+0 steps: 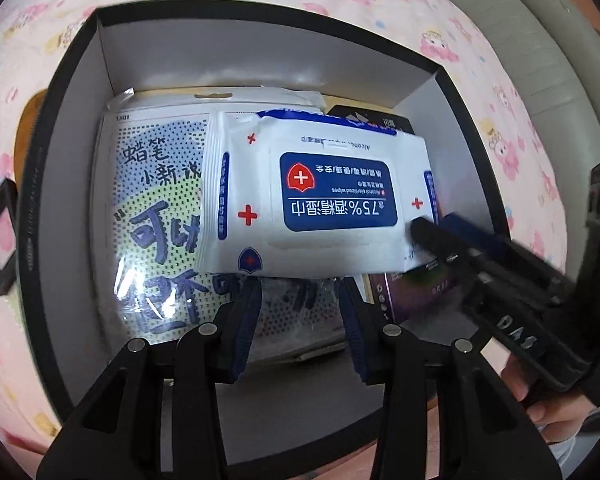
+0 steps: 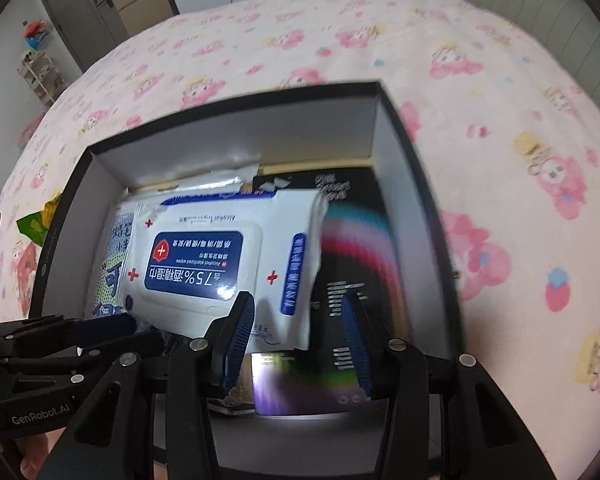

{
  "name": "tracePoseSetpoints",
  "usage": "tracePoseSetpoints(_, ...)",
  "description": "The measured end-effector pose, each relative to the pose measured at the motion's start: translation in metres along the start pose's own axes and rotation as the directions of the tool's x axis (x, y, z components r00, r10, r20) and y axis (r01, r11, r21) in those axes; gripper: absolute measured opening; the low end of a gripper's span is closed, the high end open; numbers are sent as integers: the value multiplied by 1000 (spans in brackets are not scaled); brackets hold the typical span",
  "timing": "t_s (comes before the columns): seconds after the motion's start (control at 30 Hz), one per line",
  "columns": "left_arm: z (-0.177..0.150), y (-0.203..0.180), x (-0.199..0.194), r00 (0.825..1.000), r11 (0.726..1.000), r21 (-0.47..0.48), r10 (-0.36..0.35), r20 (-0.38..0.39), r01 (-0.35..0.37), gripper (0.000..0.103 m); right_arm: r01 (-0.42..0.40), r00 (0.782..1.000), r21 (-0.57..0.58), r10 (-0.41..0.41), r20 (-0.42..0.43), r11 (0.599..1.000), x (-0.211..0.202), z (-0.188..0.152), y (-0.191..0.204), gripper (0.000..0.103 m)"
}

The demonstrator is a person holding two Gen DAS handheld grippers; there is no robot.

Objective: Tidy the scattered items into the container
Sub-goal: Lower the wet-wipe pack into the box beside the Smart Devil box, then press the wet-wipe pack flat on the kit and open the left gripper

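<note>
Left wrist view. The black box with pale inner walls sits on the bed, which wears a pink cartoon-print sheet. Inside, a pack of 75% alcohol wet wipes lies on top, overlapping a clear-sleeved printed packet on its left side and a dark purple box at the lower right. The left gripper hangs over the near part of the container, fingers apart, nothing between them. The right gripper comes in from the right; its tips sit at the pack's near right corner (cannot tell from here whether they touch or pinch it).

Right wrist view. The right gripper has its blue-padded fingers apart, and the wipes pack extends between them at its near right end; the pads do not appear pressed on it. The pack looks tilted, one end propped on the dark rainbow-print box beneath. The left gripper shows at lower left, tips near the pack's near left corner. A yellow-green wrapper lies outside on the bed, left of the container.

Handling judgement. The pack is likely soft, moderately heavy with wet sheets, and its film slippery; it will sag if held by one corner. Best purchase is across a short end or the sealed seam, not the flap lid. The stray wrapper looks light and crinkly; pinch any edge.
</note>
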State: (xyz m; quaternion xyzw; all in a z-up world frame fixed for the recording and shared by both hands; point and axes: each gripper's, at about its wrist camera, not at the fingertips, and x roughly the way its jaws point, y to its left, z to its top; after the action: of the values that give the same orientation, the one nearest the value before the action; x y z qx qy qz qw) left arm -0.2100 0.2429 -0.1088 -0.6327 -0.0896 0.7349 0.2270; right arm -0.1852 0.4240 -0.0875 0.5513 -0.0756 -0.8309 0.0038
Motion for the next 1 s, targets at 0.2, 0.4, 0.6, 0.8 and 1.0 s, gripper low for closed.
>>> tracePoseSetpoints(0.2, -1, 16, -10, 999, 999, -23, -29, 19, 29, 40, -57, 998, 3, 57, 5, 998, 6, 12, 16, 43)
tracePoseSetpoints(0.4, 0, 17, -22, 998, 999, -11, -47, 37, 48, 40, -57, 997, -30, 59, 48, 998, 2, 15, 31, 43)
tracePoseSetpoints(0.6, -2, 15, -19, 998, 998, -6, -60, 14, 60, 42, 53, 997, 75, -57, 57, 996, -7, 8, 4, 43)
tracePoseSetpoints(0.8, 4, 17, -12, 998, 998, -4, -57, 12, 57, 42, 68, 997, 55, -71, 42, 996, -11, 3, 3, 40)
tracePoseSetpoints(1.0, 10, 21, -12, 998, 999, -34, -32, 50, 34, 42, 105, 994, 16, -105, 11, 994, 3, 7, 7, 40)
